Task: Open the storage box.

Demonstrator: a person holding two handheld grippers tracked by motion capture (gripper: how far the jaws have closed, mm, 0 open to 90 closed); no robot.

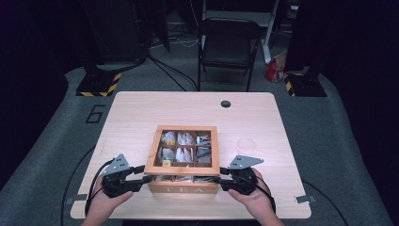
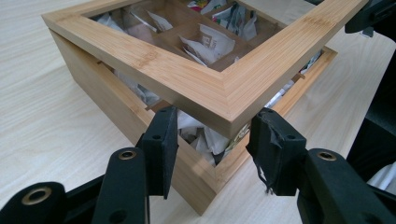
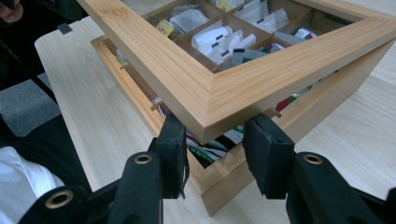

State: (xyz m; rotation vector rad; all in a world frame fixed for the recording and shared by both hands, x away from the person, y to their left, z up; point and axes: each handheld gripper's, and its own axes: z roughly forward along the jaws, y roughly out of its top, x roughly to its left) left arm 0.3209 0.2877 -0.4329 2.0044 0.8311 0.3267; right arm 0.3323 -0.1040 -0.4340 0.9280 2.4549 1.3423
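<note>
Currently we have the left tongs and right tongs at the front corners of the tea box on the table. Both stand apart, straddling the raised lid corners; contact unclear. Tea bags fill the compartments. Clear round lid sits near the right tongs; chair beyond.

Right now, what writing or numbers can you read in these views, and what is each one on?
"TEA" on the front wall of the wooden tea box.
"6" on the grey floor mat left of the table.
Print on the tea sachets in the compartments: too small and blurred to read.
</note>
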